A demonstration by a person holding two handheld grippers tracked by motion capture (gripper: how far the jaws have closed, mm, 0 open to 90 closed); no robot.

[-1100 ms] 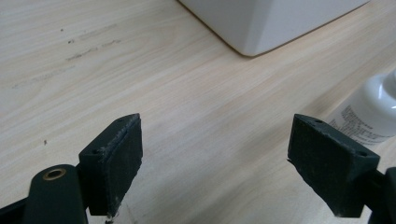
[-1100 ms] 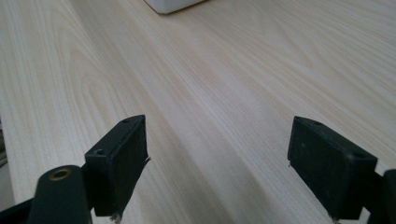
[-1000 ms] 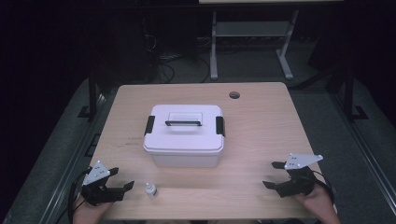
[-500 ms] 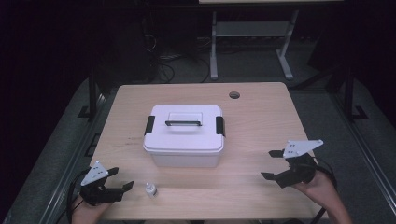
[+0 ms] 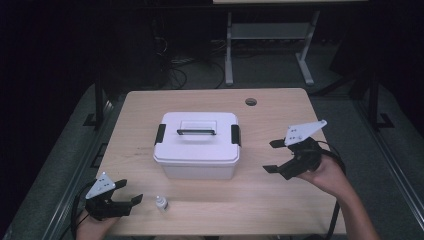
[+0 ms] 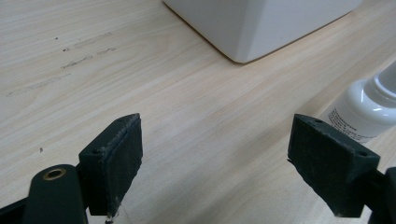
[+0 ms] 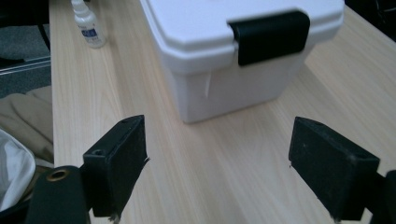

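1. White lidded storage box (image 5: 198, 144) at table (image 5: 280, 210) centre; lid on, both black side latches down, handle flat on the lid. Right-hand latch (image 7: 270, 35) faces the right gripper's camera squarely.
2. Right gripper (image 5: 278, 156) at 3 o'clock from box, raised off the wood, near but not touching. Jaws wide apart, nothing between them; aimed at the latch side, likely lined up to flip that clasp.
3. Left gripper (image 5: 131, 196) at 7 o'clock from box, low at near table edge. Jaws apart, empty, bare wood between the pads (image 6: 116, 161). Looks parked rather than working.
4. Small white dropper bottle (image 5: 160, 202) upright, just beside left gripper on its 3 o'clock side, apart from box. Label print too small to read. Placed within easy reach of left gripper, probably the item meant for the box.
5. Judgement: opening step not yet done; latch release first, then lid.
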